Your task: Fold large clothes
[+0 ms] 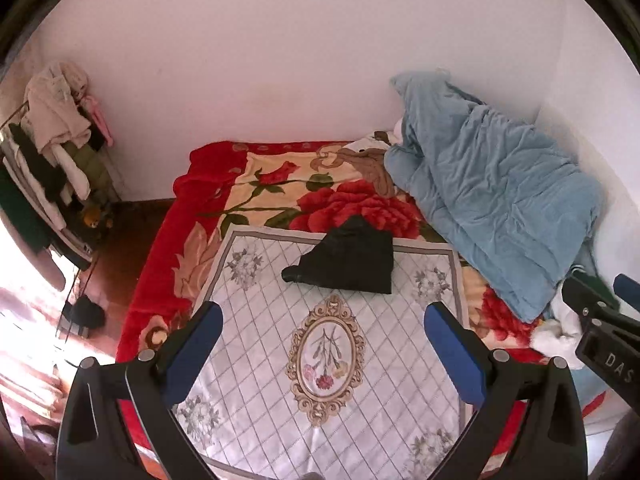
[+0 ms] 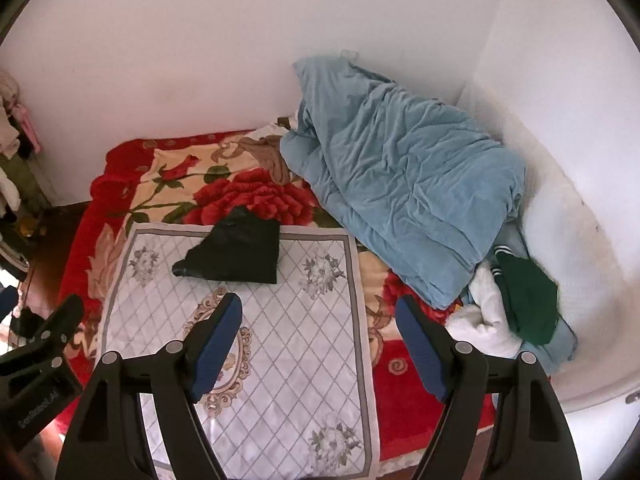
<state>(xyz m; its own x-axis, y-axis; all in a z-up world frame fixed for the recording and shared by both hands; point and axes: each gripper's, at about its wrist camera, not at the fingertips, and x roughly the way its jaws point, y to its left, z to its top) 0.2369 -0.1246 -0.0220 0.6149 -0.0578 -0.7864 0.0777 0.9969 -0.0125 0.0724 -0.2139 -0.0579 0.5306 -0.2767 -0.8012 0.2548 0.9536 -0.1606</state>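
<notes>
A folded black garment [image 1: 348, 262] lies at the far edge of a white quilted mat [image 1: 320, 360] on the bed; it also shows in the right wrist view [image 2: 236, 252]. A white garment [image 2: 484, 316] and a green garment [image 2: 528, 300] lie crumpled at the bed's right side. My left gripper [image 1: 323, 344] is open and empty above the mat. My right gripper [image 2: 318, 340] is open and empty above the mat's right edge. The right gripper's body [image 1: 600, 320] shows at the right of the left wrist view.
A crumpled blue duvet [image 2: 400, 184] fills the bed's far right corner against the white wall. A red floral blanket [image 2: 248, 196] covers the bed. A rack of hanging clothes [image 1: 52, 152] stands on the floor to the left.
</notes>
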